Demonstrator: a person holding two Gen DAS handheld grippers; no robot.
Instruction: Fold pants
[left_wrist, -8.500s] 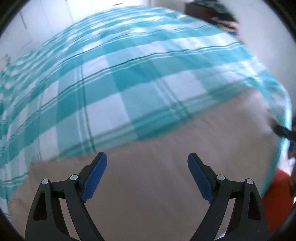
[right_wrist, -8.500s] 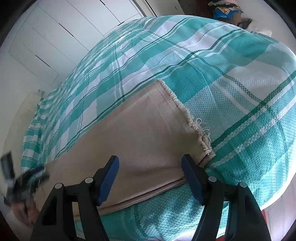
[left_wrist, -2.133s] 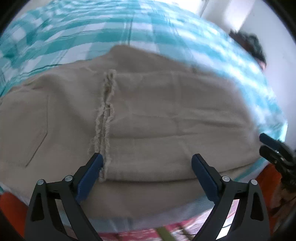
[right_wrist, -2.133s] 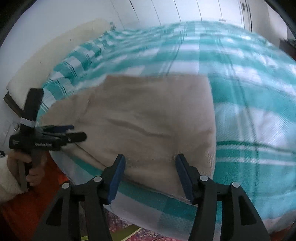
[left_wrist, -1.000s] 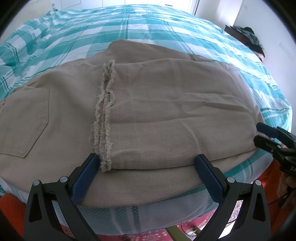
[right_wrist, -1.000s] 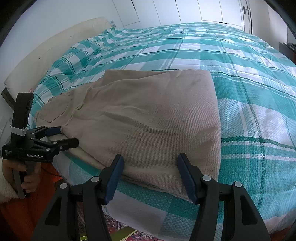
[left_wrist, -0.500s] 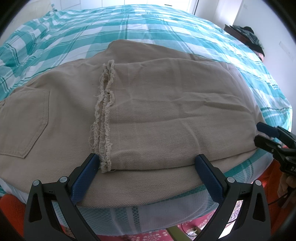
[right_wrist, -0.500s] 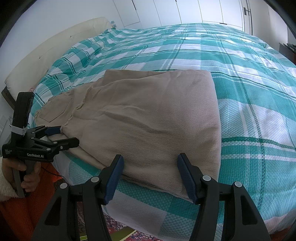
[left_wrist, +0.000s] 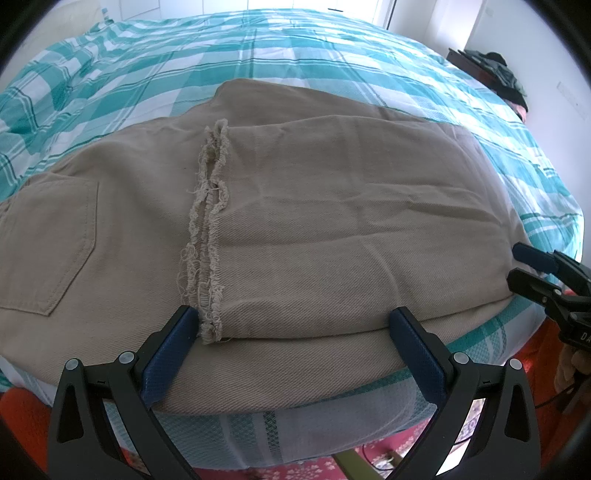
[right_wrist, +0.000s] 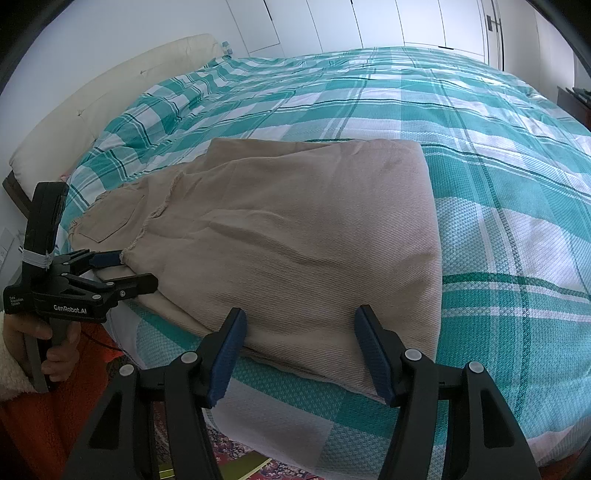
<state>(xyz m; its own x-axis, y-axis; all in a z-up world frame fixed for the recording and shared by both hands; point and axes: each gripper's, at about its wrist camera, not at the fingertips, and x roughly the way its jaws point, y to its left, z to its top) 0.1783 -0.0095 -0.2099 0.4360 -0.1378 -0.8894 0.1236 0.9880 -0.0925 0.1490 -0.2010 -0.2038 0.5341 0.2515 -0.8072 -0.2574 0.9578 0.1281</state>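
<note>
A: Item one, the pants. Where did you log them?

B: I logged them lying flat on the teal-and-white checked bedspread, near the bed's front edge. Beige twill, folded once, the legs laid back over the seat. The frayed hems ran as a ragged line across the upper layer, beside the back pocket. From the right wrist view the fold showed as a rounded edge on the right side of the pants.

A: Item two, the left gripper?

B: I had the left gripper poised just above the front edge of the cloth, jaws spread wide. The blue pads stood either side of the folded layer's near edge, one beside the hem corner. Nothing was clamped between them. The right wrist view showed the same left gripper at the hem end, gripped by a hand in a fleecy white cuff.

A: Item three, the right gripper?

B: The right gripper sat over the front edge near the fold, jaws parted to a middling width, holding nothing. In the left wrist view the right gripper appeared at the far right edge, tips apart.

A: Sundries?

B: A cream headboard, white wardrobe doors, dark clothing piled beyond the bed's far corner.
</note>
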